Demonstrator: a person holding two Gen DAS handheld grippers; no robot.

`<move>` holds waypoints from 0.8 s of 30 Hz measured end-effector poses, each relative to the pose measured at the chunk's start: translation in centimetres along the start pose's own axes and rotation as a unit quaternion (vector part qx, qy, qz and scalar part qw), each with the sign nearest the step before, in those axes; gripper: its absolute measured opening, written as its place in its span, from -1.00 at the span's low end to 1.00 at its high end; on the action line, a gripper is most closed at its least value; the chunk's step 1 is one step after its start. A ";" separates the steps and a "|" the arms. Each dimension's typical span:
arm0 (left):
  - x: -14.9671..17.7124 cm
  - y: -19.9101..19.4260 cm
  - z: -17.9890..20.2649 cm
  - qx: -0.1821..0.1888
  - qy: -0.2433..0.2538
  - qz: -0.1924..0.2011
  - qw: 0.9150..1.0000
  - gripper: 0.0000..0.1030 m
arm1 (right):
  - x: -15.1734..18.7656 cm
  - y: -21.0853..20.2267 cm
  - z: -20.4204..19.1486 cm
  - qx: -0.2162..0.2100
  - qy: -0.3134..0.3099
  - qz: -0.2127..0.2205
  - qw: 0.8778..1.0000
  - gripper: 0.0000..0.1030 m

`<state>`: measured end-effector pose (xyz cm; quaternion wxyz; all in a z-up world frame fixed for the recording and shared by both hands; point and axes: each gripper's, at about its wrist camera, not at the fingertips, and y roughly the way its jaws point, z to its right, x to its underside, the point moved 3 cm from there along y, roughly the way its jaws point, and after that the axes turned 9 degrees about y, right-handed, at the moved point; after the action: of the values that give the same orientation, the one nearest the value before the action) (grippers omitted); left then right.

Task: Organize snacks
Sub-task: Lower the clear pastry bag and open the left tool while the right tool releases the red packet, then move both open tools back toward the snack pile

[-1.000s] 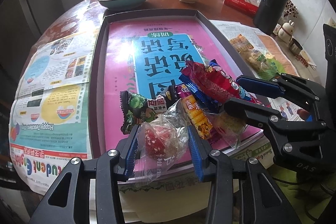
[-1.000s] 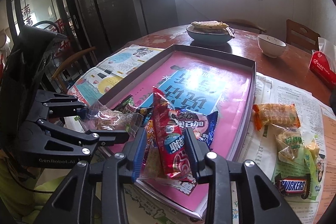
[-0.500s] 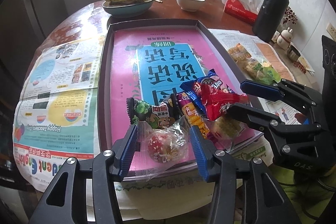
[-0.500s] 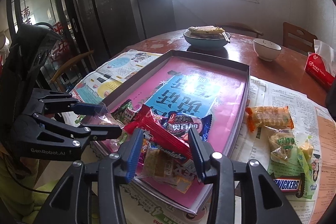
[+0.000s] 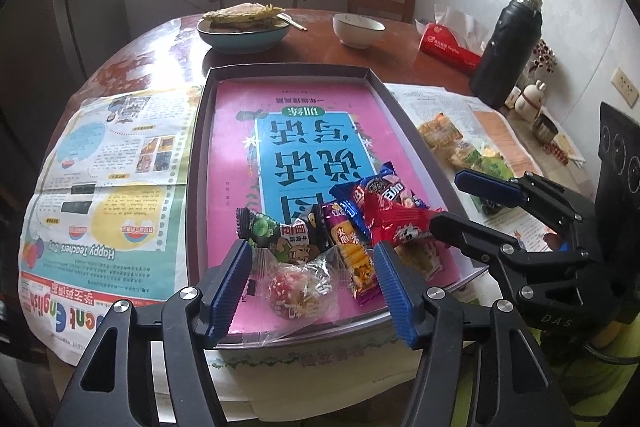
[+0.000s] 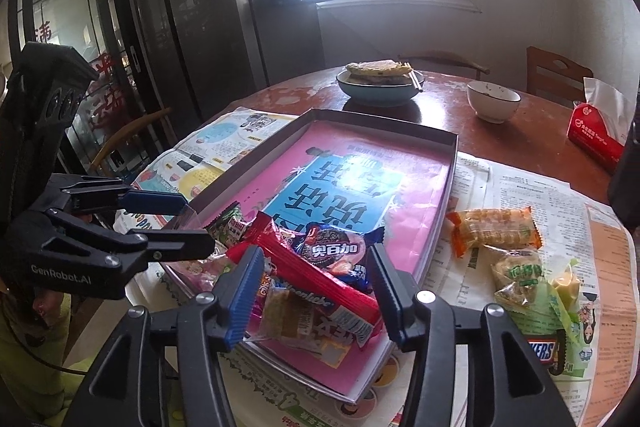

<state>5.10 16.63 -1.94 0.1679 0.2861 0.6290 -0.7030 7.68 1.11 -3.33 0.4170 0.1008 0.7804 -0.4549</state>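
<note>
1. Bench (image 5: 168, 39): round, wooden, papered w/ newspaper (image 5: 104, 187). Far end holds a food bowl (image 5: 244, 35), small white bowl (image 6: 494, 103), red tissue pack (image 5: 448, 47), black flask (image 5: 508, 51). None of that is part of the job, so keep clear of it.
2. Tray (image 5: 288, 71): shallow dark box lid w/ pink-and-blue book cover inside, mid-bench. Judged to be the collecting spot; most of its far end is bare.
3. Snack pile (image 6: 320, 267): bunched at tray's near edge. Red wrapper (image 6: 316, 283) lies across a cookie pack (image 6: 334, 249); clear-wrapped sweet (image 5: 300, 287) sits at the near rim, wrapper spilling over the edge.
4. Loose snacks (image 6: 496, 231): on newspaper just right of tray, incl. a Snickers bar (image 6: 540, 351). Not yet in.
5. Left hand-held gripper (image 5: 312, 291): jaws apart, have just been opening; sweet lies between the pads, untouched.
6. Right hand-held gripper (image 6: 310, 293): also spread, just been opening; red wrapper lies loose between the pads.
7. Step in hand, by my read: let-go after dropping both items. To do it well: back out w/o snagging crinkly film, then right side takes the strays one at a time, setting them farther in so the pile doesn't slide off the near rim.
</note>
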 end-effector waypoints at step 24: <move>-2.4 -1.8 2.3 0.008 0.003 0.032 0.999 0.47 | -1.1 -3.8 2.4 0.023 0.018 0.049 0.998 0.17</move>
<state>5.51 14.37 1.07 0.1866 0.3095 0.6145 -0.7013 7.67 -2.68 -0.75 0.4225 0.1561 0.7713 -0.4497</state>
